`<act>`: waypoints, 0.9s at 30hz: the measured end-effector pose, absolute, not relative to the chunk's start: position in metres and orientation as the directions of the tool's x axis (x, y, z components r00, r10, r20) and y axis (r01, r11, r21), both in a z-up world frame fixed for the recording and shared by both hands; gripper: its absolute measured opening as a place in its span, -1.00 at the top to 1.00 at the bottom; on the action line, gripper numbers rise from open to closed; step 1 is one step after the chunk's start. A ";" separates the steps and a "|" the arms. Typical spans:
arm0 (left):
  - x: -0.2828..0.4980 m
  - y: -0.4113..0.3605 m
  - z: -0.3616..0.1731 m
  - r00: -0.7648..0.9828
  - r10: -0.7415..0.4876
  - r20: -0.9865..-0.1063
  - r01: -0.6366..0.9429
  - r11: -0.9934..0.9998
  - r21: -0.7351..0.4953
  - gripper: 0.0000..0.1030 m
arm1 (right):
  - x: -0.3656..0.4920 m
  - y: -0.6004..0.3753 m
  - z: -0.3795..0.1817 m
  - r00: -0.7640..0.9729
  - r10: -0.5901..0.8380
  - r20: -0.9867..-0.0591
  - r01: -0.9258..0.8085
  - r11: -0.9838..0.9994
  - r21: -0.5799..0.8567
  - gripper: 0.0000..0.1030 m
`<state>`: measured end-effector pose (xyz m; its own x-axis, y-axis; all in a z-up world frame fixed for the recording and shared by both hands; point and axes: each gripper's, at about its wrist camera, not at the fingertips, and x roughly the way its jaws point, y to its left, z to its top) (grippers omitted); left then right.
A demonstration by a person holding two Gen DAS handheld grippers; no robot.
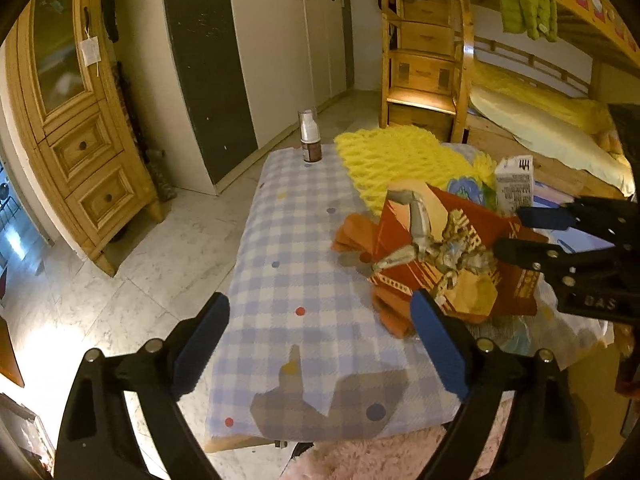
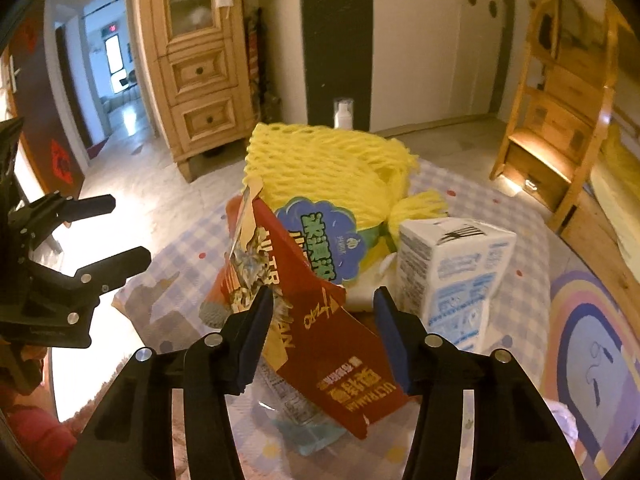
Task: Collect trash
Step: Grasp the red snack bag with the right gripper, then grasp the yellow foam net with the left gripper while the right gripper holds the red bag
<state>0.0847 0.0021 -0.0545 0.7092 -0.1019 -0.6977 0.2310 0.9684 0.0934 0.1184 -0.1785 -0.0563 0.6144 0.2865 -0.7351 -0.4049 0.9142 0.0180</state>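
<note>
A red printed snack wrapper (image 2: 320, 340) stands crumpled on the checkered cloth (image 1: 288, 240). My right gripper (image 2: 324, 300) straddles it: the left pad is at the wrapper's face and the right pad stands clear of it. Behind the wrapper lie a yellow foam net (image 2: 328, 164) with a blue label and a white milk carton (image 2: 452, 276). A clear plastic bag (image 2: 296, 412) lies under the wrapper. My left gripper (image 1: 320, 320) hangs open over bare cloth, its right finger beside an orange crumpled piece (image 1: 356, 232). From the left wrist view the right gripper (image 1: 510, 232) reaches the wrapper (image 1: 440, 248) from the right.
A small brown pump bottle (image 1: 310, 136) stands at the far end of the cloth. A wooden cabinet (image 1: 80, 140) is at the left, white wardrobe doors behind, and a bunk bed with wooden steps (image 1: 424, 68) at the right. A pink rug lies below the near edge.
</note>
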 end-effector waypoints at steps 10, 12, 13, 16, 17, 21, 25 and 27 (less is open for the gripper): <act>0.065 0.009 -0.058 0.707 -0.103 -0.700 0.226 0.971 0.085 -0.73 | 0.076 -0.173 -0.061 0.597 0.275 -0.754 -0.437 0.899 -0.018 0.55; 0.061 0.009 -0.059 0.708 -0.103 -0.699 0.226 0.970 0.086 -0.73 | 0.069 -0.173 -0.060 0.594 0.290 -0.750 -0.441 0.898 -0.002 0.55; 0.058 0.010 -0.059 0.709 -0.104 -0.698 0.225 0.971 0.085 -0.73 | 0.063 -0.173 -0.060 0.590 0.297 -0.750 -0.442 0.897 0.007 0.55; 0.050 0.011 -0.059 0.708 -0.107 -0.698 0.224 0.971 0.078 -0.73 | 0.055 -0.169 -0.067 0.572 0.289 -0.768 -0.443 0.897 0.007 0.54; 0.048 0.012 -0.060 0.708 -0.107 -0.698 0.224 0.972 0.078 -0.73 | 0.055 -0.167 -0.071 0.561 0.286 -0.777 -0.441 0.897 0.012 0.55; 0.039 0.019 -0.059 0.711 -0.102 -0.696 0.215 0.974 0.078 -0.73 | 0.047 -0.160 -0.067 0.566 0.314 -0.762 -0.450 0.892 0.033 1.00; 0.032 0.023 -0.055 0.720 -0.095 -0.688 0.201 0.977 0.075 -0.73 | 0.035 -0.155 -0.042 0.612 0.354 -0.707 -0.481 0.877 0.023 1.00; 0.032 0.023 -0.054 0.722 -0.099 -0.685 0.200 0.977 0.070 -0.73 | 0.028 -0.155 -0.028 0.645 0.360 -0.674 -0.478 0.878 0.011 1.00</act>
<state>0.0320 0.0233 -0.0537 0.7220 -0.0985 -0.6849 0.1997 0.9773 0.0700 0.0282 -0.1549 -0.0282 0.6448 0.3599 -0.6742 -0.4785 0.8780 0.0111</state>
